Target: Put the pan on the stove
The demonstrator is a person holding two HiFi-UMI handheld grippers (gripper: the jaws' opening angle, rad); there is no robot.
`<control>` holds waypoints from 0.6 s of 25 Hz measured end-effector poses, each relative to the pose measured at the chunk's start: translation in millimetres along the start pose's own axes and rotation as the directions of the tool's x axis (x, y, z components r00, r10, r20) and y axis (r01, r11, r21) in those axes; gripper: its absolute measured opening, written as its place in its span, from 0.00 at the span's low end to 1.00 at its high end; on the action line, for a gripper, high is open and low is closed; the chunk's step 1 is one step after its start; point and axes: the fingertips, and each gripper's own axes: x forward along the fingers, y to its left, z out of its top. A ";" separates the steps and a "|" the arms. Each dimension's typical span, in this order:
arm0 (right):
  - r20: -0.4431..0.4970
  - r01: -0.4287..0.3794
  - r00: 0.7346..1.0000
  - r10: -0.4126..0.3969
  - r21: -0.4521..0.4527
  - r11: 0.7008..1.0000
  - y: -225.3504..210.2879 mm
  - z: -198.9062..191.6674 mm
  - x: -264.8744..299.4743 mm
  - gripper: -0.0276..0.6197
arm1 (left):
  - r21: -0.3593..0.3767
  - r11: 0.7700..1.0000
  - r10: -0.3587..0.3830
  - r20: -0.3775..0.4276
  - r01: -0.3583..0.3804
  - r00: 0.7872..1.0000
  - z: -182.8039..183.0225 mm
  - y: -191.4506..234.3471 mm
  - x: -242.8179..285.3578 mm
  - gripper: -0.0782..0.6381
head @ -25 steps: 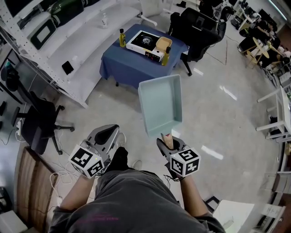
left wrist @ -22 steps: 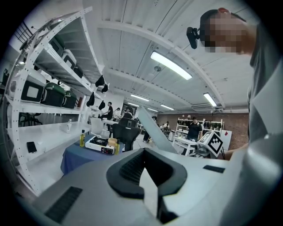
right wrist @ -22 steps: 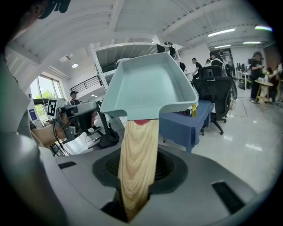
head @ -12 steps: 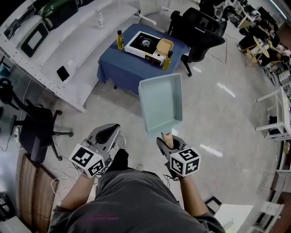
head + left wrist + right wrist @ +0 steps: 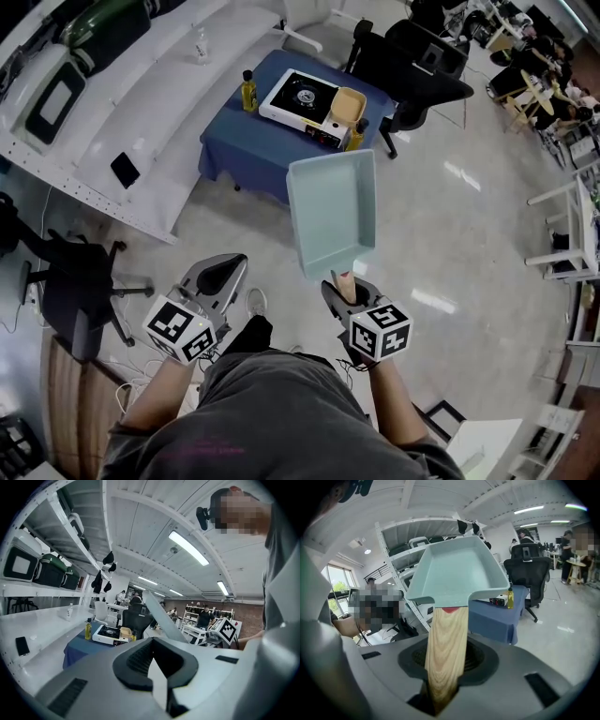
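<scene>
The pan (image 5: 333, 211) is a pale teal rectangular tray with a wooden handle (image 5: 445, 653). My right gripper (image 5: 342, 287) is shut on that handle and holds the pan out in the air over the floor; in the right gripper view the pan (image 5: 459, 569) fills the centre. My left gripper (image 5: 223, 273) hangs beside it, shut and empty; its jaws (image 5: 157, 667) meet with nothing between them. The white portable stove (image 5: 300, 94) sits on a low table with a blue cloth (image 5: 234, 141) farther ahead, also seen in the left gripper view (image 5: 108, 633).
A tan container (image 5: 347, 105) rests on the stove's right part, and yellow bottles (image 5: 248, 91) (image 5: 357, 134) stand at either side. Black office chairs (image 5: 431, 66) (image 5: 80, 291) stand behind the table and at left. A long white shelf unit (image 5: 112, 112) runs along the left.
The person has walked forward: the floor, shelf and left chair have slid back in the head view. Both grippers keep their places in it, the pan still held.
</scene>
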 end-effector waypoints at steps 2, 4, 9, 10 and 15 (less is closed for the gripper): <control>-0.004 0.008 1.000 -0.008 0.005 1.000 0.8 10.0 13.3 0.22 | -0.004 1.000 -0.006 -0.001 0.006 1.000 4.9 17.2 3.3 0.11; -0.007 0.015 1.000 -0.015 0.012 1.000 1.6 19.0 24.4 0.22 | -0.006 1.000 -0.011 -0.003 0.011 1.000 10.7 31.9 6.1 0.11; -0.013 0.033 0.999 -0.033 0.027 0.999 6.1 39.7 52.0 0.22 | -0.011 1.000 -0.025 -0.006 0.025 1.000 21.4 68.1 9.6 0.11; -0.014 0.037 0.999 -0.037 0.029 0.999 7.1 43.5 57.9 0.22 | -0.011 0.999 -0.030 -0.008 0.030 1.000 22.8 75.2 10.3 0.11; -0.015 0.053 0.999 -0.052 0.045 0.998 9.2 57.8 81.3 0.22 | -0.011 0.999 -0.049 -0.012 0.049 0.999 29.3 103.7 15.5 0.11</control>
